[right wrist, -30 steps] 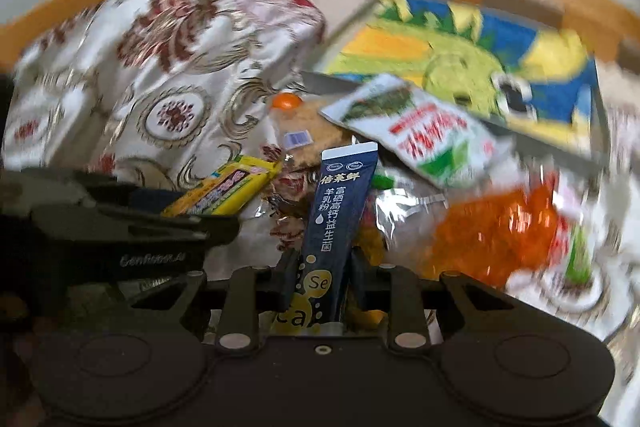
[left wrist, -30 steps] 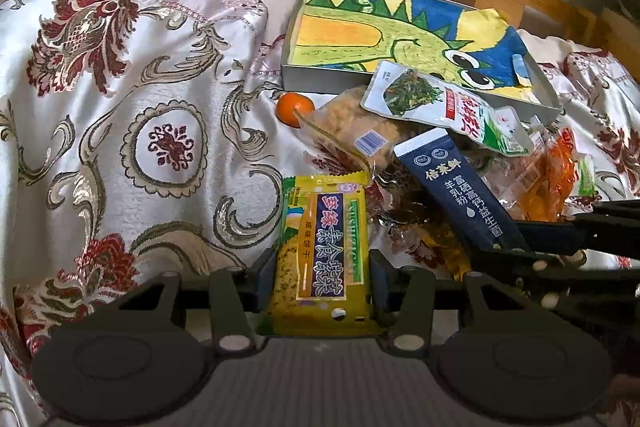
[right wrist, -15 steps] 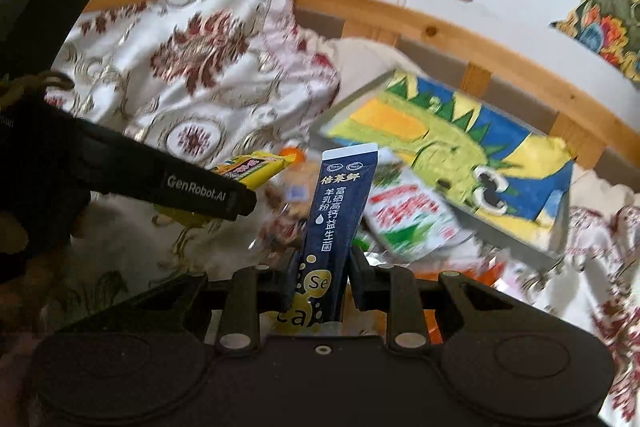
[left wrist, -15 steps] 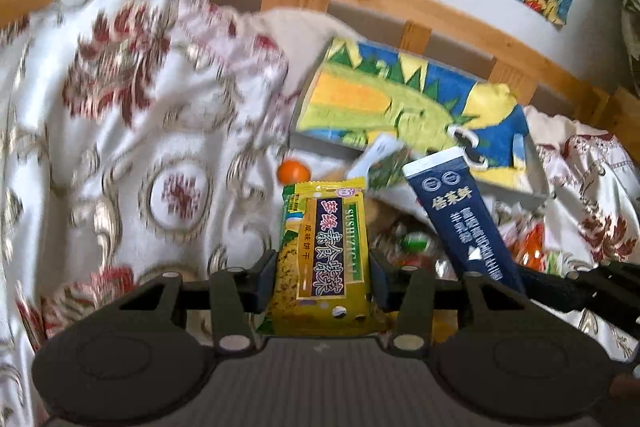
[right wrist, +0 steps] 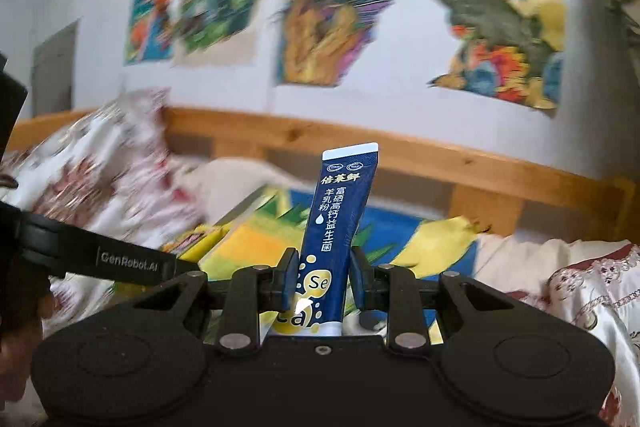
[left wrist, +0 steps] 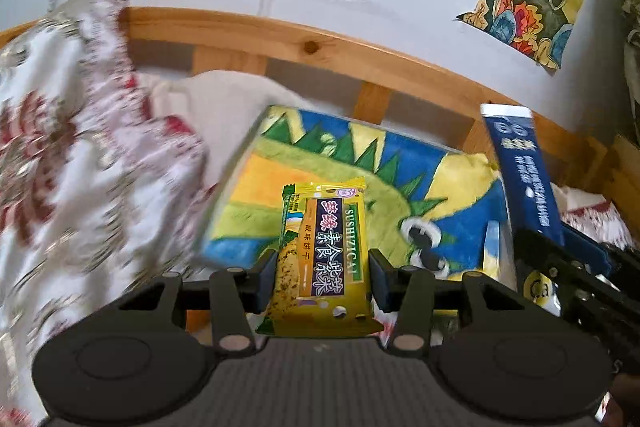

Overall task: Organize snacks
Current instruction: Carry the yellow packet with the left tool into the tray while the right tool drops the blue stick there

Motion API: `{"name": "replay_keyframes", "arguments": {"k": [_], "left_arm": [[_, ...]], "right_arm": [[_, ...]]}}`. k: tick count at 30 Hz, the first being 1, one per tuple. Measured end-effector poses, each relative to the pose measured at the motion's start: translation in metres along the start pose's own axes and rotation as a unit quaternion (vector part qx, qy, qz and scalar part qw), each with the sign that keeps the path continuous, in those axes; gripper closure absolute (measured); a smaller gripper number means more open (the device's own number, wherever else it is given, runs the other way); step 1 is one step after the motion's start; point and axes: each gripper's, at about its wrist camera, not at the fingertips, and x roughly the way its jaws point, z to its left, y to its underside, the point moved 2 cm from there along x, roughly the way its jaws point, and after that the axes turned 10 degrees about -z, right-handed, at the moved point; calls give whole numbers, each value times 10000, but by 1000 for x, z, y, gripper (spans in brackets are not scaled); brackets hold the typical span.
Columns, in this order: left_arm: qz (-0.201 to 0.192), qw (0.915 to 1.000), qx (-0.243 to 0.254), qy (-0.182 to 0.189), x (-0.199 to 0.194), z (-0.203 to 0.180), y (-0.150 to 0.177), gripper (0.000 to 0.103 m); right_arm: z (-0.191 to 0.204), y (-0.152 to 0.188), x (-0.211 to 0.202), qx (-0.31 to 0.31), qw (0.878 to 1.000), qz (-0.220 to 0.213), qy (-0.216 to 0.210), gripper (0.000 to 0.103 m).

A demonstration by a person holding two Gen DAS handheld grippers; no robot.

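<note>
My left gripper [left wrist: 322, 277] is shut on a yellow biscuit packet [left wrist: 322, 247] and holds it up over the dinosaur-painted box [left wrist: 280, 187]. My right gripper [right wrist: 323, 281] is shut on a dark blue stick sachet [right wrist: 340, 227], held upright. The sachet also shows at the right of the left wrist view [left wrist: 520, 179], with the right gripper [left wrist: 560, 267] beside it. In the right wrist view, the left gripper's arm [right wrist: 120, 261] crosses at the left, with the yellow packet [right wrist: 196, 241] at its tip. The snack pile on the bed is out of view.
The box lies on a bed with a floral satin quilt [left wrist: 80, 167] at the left. A wooden headboard rail [left wrist: 320, 51] runs behind it. Colourful paintings [right wrist: 340, 7] hang on the white wall. A floral pillow [right wrist: 580, 287] lies at the right.
Both grippers have lifted with their snacks and tilted upward. The snack pile and orange have dropped out of view; the wall and paintings now fill the upper frames.
</note>
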Motion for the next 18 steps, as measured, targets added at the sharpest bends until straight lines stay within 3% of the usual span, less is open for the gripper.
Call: {"name": "replay_keyframes", "arguments": {"k": [7, 18], "left_arm": [[63, 9996, -198, 167, 69, -26, -6, 51], [382, 9988, 219, 213, 135, -58, 15, 51]], "right_arm": [[-52, 14, 40, 482, 9979, -177, 382, 74], [-82, 62, 90, 848, 9945, 314, 535, 74]]}}
